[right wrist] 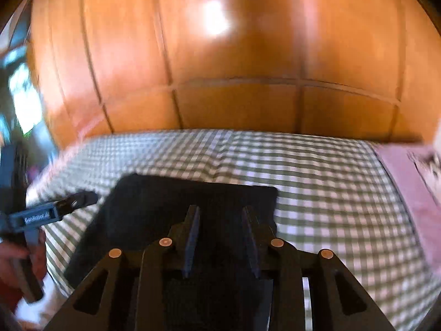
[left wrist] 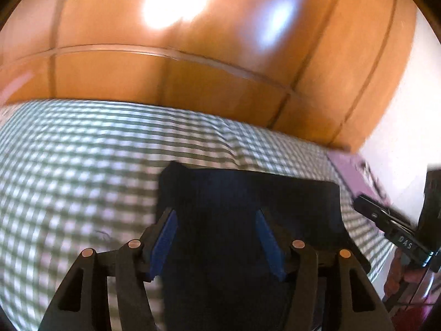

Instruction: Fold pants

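I see one pair of dark blue cloth pants (left wrist: 248, 207), folded into a flat block on the bed with the green and white checked sheet (left wrist: 82, 165). It lies just past and under both jaws. My left gripper (left wrist: 216, 240) has its jaws spread wide, holding nothing. My right gripper (right wrist: 220, 237) has its jaws partly apart, empty too. I think both let go so the fold stays flat.

Warm bright light, glare patches on wooden panels (left wrist: 176, 0), motion blur, fisheye-curved edges
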`<move>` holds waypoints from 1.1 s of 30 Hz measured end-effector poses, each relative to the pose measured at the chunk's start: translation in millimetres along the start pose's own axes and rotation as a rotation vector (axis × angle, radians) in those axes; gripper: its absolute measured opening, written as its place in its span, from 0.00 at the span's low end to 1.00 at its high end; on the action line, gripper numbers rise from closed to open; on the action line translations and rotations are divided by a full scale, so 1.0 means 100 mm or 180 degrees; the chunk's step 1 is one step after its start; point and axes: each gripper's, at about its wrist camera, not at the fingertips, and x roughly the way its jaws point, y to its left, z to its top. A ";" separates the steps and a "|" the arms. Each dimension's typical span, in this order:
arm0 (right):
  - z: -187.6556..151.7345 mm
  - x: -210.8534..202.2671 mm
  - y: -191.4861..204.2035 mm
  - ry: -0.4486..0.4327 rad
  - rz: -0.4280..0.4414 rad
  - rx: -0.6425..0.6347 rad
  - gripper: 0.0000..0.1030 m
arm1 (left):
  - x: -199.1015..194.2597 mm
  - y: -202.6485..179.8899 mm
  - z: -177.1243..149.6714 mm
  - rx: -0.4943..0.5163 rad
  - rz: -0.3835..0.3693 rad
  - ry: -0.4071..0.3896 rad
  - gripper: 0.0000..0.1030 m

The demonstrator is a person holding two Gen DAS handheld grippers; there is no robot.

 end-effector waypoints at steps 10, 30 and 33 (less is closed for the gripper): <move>-0.07 0.78 -0.29 0.0355 -0.0027 0.0376 0.22 | 0.78 -0.20 0.15 0.0449 0.0368 0.0423 0.60; -0.39 0.16 -0.24 -0.0233 -0.0032 0.0417 0.44 | 0.38 0.05 -0.09 0.0114 0.0057 0.0050 0.60; -0.61 -0.02 -0.19 -0.0171 -0.0076 0.0360 0.44 | 0.19 0.08 -0.33 0.0034 -0.0025 -0.0030 0.60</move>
